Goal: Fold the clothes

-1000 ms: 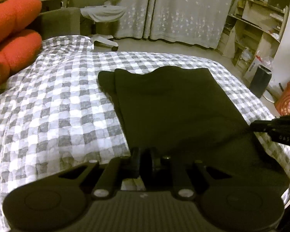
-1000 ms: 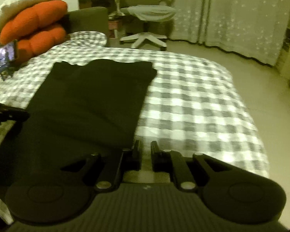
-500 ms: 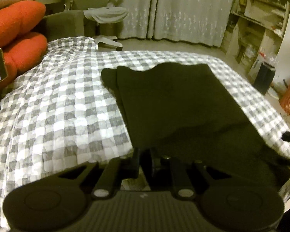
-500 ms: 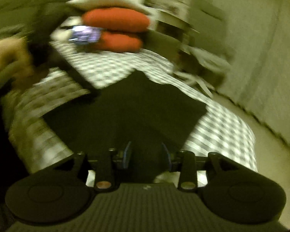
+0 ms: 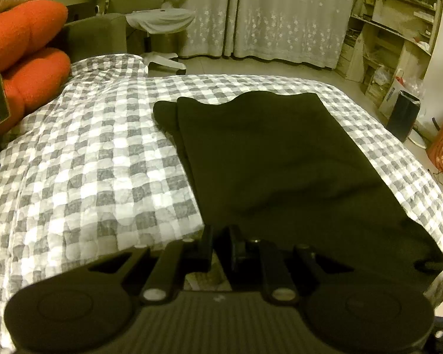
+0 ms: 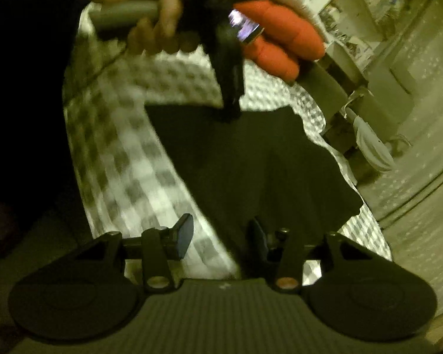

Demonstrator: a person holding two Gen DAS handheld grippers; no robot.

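The big checked bed filled most of both views. The black garment lay flat on it, already folded into a long strip. In the left wrist view its long way ran from 6 o'clock, right at the camera, up toward 12 o'clock. Plenty of bare bed lay at 9 o'clock, only a thin band at 3 o'clock before the bed edge, and more bed past the far end.

The left gripper was at the near left corner of the cloth, its jaws almost closed, it seemed on the hem, though the dark cloth made that hard to see. So the left hand looked nearer.

The right gripper looked across the strip from the side. Its jaws were opening, with nothing pinched; one finger was over the bed, the other over the cloth. The picture was blurry. The left hand showed at 12 o'clock there.
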